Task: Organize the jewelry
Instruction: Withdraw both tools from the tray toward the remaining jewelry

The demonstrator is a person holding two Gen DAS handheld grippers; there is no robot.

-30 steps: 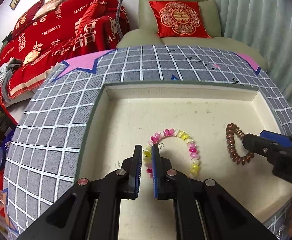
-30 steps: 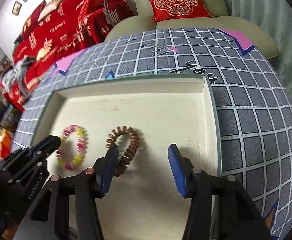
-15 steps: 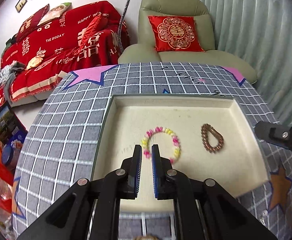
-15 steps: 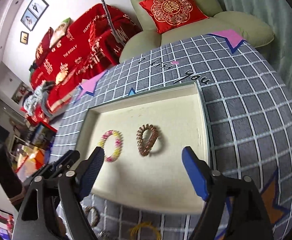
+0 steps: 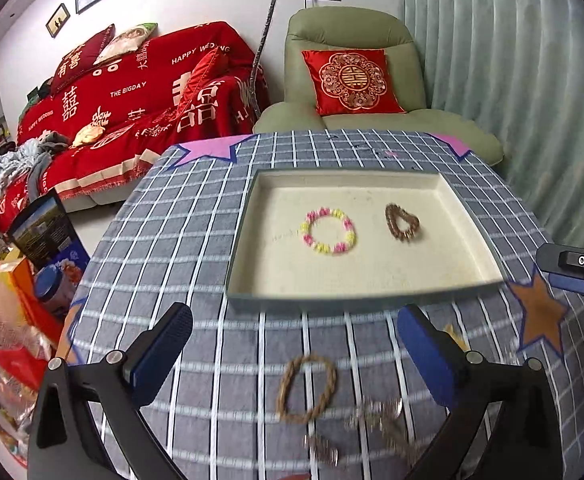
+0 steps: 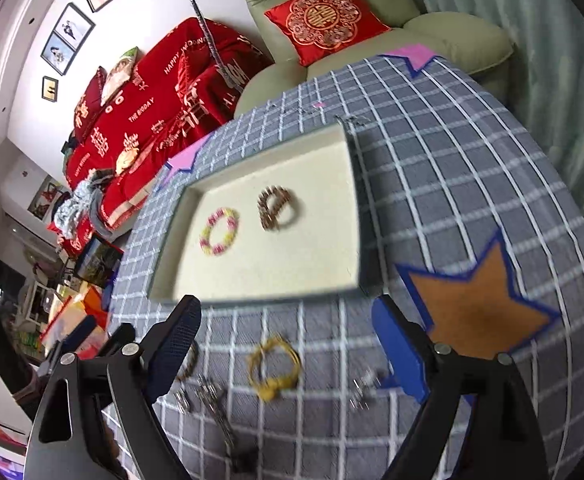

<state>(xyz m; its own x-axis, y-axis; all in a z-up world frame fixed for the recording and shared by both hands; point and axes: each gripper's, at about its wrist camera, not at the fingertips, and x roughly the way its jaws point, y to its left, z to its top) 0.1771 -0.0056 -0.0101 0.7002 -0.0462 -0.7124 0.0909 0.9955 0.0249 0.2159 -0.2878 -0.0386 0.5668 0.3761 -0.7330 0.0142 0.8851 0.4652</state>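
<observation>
A pink-and-yellow bead bracelet [image 5: 328, 231] and a brown bead bracelet [image 5: 402, 224] lie side by side in the cream-lined tray [image 5: 247, 216]. My left gripper [image 5: 292, 320] hangs over the checked cloth in front of the tray, its jaws opening wide with nothing held. A brown rope bracelet [image 5: 308, 388] lies on the cloth below and between them. My right gripper [image 6: 285, 312] is also in front of the tray [image 6: 356, 208], its jaws opening and empty. Under it lies a yellow cord bracelet [image 6: 273, 364]. Both bead bracelets [image 6: 218, 231] [image 6: 275, 208] show in this view too.
Blurred silvery pieces [image 5: 376, 412] [image 6: 207, 396] lie on the cloth near the front edge. An orange star patch [image 6: 476, 316] sits right of the tray. Beyond the table are a green armchair [image 5: 352, 32], a red sofa [image 5: 131, 92] and a curtain. Boxes [image 5: 43, 232] stand on the floor left.
Both grippers have drawn back and up from the tray to over the cloth in front of it. The left jaws went from shut to wide open. The right jaws widened. Both bead bracelets stay in the tray.
</observation>
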